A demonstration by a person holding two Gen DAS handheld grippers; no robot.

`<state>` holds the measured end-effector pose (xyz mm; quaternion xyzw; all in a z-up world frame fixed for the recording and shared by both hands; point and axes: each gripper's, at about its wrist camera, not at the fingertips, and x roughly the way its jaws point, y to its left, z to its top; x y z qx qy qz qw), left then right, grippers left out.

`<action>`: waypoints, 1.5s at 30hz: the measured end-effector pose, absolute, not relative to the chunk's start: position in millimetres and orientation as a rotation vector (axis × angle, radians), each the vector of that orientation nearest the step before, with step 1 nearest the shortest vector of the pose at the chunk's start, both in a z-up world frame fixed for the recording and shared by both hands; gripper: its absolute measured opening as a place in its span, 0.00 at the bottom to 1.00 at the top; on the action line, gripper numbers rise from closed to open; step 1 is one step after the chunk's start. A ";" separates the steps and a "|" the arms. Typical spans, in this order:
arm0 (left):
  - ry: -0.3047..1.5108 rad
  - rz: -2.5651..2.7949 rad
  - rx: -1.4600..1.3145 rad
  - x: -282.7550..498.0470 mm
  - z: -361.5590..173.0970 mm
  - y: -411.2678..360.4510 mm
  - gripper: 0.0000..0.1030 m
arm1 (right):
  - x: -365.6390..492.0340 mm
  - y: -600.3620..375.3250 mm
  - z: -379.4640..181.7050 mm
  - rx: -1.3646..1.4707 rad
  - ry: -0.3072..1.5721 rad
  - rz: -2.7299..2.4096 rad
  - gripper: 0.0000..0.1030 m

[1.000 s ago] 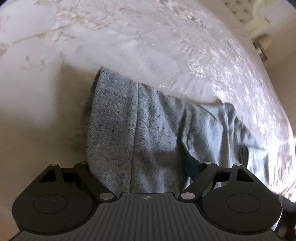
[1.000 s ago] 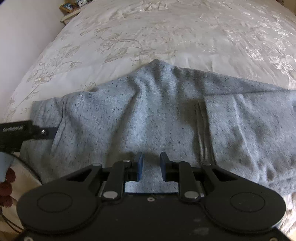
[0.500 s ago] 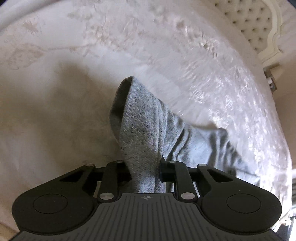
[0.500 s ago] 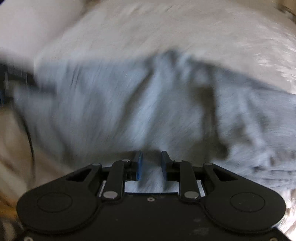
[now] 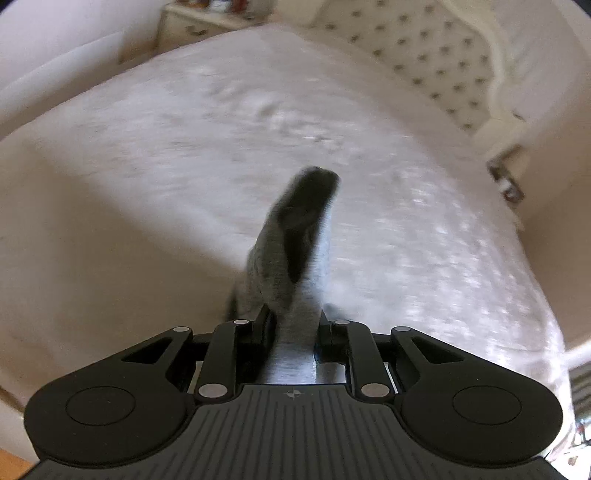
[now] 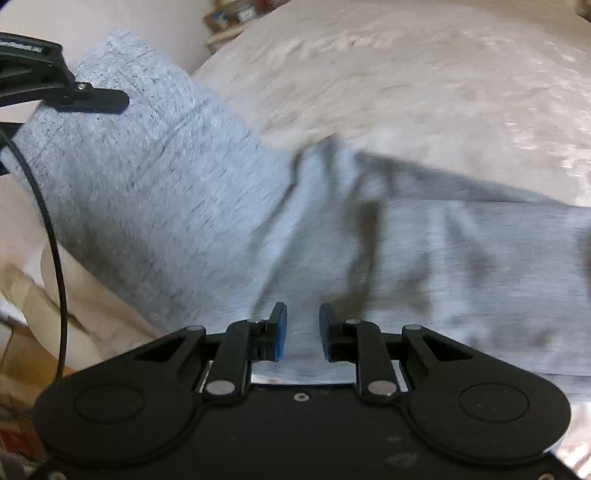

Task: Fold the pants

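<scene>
Two grippers: both pinch the same grey pants (image 6: 192, 206), each at a different spot.
Left gripper (image 5: 293, 325): its jaws have just been closing and now press on a bunched fold of the grey fabric, which stands up between the pads in a narrow, dark-topped ridge.
Left gripper seen from the right: its black finger (image 6: 92, 99) lies against the upper left part of the cloth, holding that corner raised above the bed (image 6: 424, 85).
Right gripper (image 6: 303, 332): its blue-padded jaws sit close together with a flat edge of the pants between them; the cloth fills the gap and passes back under the gripper body.
Pants: spread across the near side of the bed, the left end lifted and hanging as a wide, sloping sheet, the right part lying wrinkled on the cover and running off toward the right edge of the picture.
Bed: pale cover with a faint embroidered pattern.
Headboard (image 5: 436, 55): tufted, at the far right in the left view.
Nightstand (image 5: 195, 22): beyond the far corner of the bed.
Cable (image 6: 51, 236): thin and black, hanging down the left side of the right view.
Sharpness: both pictures are blurred.
</scene>
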<state>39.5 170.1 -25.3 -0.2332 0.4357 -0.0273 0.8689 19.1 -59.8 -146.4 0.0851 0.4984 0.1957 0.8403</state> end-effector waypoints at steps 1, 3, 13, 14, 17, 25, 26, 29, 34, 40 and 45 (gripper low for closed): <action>0.909 -0.074 -0.484 41.3 -24.8 154.2 0.18 | 20.7 -76.9 -147.2 0.187 1.054 0.392 0.22; 0.911 -0.126 -0.468 49.1 -29.8 113.4 0.19 | 24.3 -105.6 -151.4 0.195 1.061 0.351 0.22; 1.134 -0.290 -0.402 84.3 -123.4 -36.3 0.23 | 30.3 -228.5 -183.6 0.217 1.168 0.176 0.23; 1.130 -0.308 -0.393 81.0 -122.3 -40.7 0.23 | 30.6 -237.2 -183.3 0.227 1.167 0.169 0.24; 1.091 -0.335 -0.360 72.8 -112.8 -44.9 0.23 | 33.8 -256.7 -179.6 0.268 1.147 0.161 0.28; 1.098 -0.093 -0.236 68.4 -134.5 -4.4 0.23 | 55.8 -253.3 -173.6 0.451 1.071 0.264 0.75; 1.116 -0.070 -0.227 71.2 -144.5 1.1 0.23 | 61.4 -248.9 -178.9 0.450 1.081 0.278 0.81; 1.201 -0.067 -0.188 79.5 -174.7 7.4 0.23 | 74.7 -230.6 -193.0 0.432 1.145 0.322 0.81; 1.219 -0.117 -0.197 88.1 -176.4 14.1 0.23 | 80.3 -205.9 -208.6 0.403 1.211 0.377 0.83; 1.109 -0.029 -0.263 65.3 -147.2 44.8 0.23 | 80.0 -182.7 -191.7 0.369 1.206 0.460 0.15; 1.055 0.034 -0.295 59.1 -125.2 60.3 0.23 | 64.1 -189.4 -122.3 0.300 1.049 0.534 0.12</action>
